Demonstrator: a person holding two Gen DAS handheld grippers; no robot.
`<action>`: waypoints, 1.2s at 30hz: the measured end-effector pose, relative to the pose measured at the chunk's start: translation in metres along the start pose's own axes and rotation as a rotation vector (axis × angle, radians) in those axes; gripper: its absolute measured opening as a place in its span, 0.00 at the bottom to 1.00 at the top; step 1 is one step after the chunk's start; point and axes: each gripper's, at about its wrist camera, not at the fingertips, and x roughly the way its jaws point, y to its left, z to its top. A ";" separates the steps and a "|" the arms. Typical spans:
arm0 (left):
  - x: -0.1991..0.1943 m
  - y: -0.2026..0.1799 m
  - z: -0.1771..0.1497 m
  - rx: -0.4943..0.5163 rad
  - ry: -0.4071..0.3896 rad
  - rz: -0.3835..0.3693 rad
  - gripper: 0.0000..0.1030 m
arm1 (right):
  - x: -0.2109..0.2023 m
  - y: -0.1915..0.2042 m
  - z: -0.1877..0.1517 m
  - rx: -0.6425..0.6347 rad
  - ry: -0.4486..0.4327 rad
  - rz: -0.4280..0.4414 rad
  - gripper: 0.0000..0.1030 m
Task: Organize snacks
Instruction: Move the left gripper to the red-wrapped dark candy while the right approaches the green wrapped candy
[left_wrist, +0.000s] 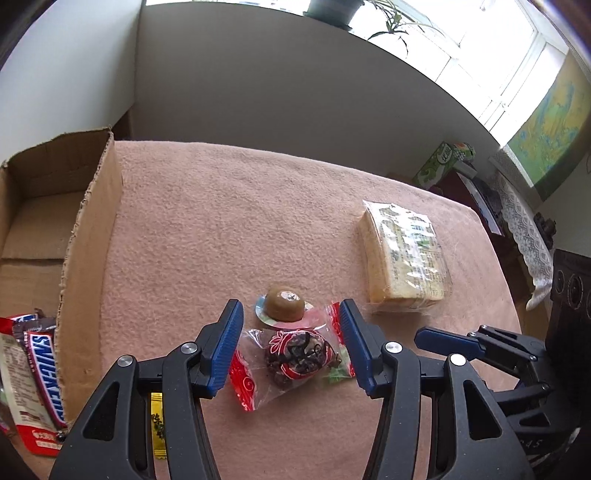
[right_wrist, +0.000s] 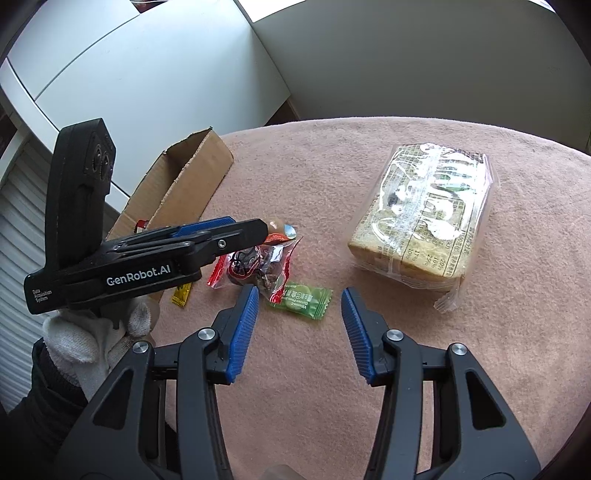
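My left gripper (left_wrist: 291, 347) is open, its blue pads on either side of a clear red-edged bag of dark dried fruit (left_wrist: 291, 356) lying on the pink cloth. A brown jelly cup (left_wrist: 285, 304) sits just beyond it. My right gripper (right_wrist: 299, 332) is open and empty, just short of a green candy wrapper (right_wrist: 301, 299). The fruit bag (right_wrist: 258, 266) and the left gripper (right_wrist: 236, 232) show to its left. A wrapped bread loaf (right_wrist: 424, 214) lies at the right, also in the left wrist view (left_wrist: 402, 254).
A cardboard box (left_wrist: 88, 236) stands at the left with a Snickers bar (left_wrist: 42, 373) and a red-and-white packet inside; it also shows in the right wrist view (right_wrist: 184, 184). A yellow sachet (right_wrist: 181, 295) lies beside it. The table edge curves at right.
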 end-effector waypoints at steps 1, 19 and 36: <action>0.003 0.001 -0.001 -0.002 0.011 0.000 0.52 | 0.000 -0.001 0.000 0.002 0.000 0.001 0.49; -0.016 -0.017 -0.048 0.245 0.031 0.065 0.52 | -0.009 -0.007 -0.002 0.016 0.007 0.016 0.49; -0.042 -0.032 -0.060 0.058 -0.027 -0.070 0.52 | -0.027 -0.016 -0.004 0.069 -0.038 0.016 0.49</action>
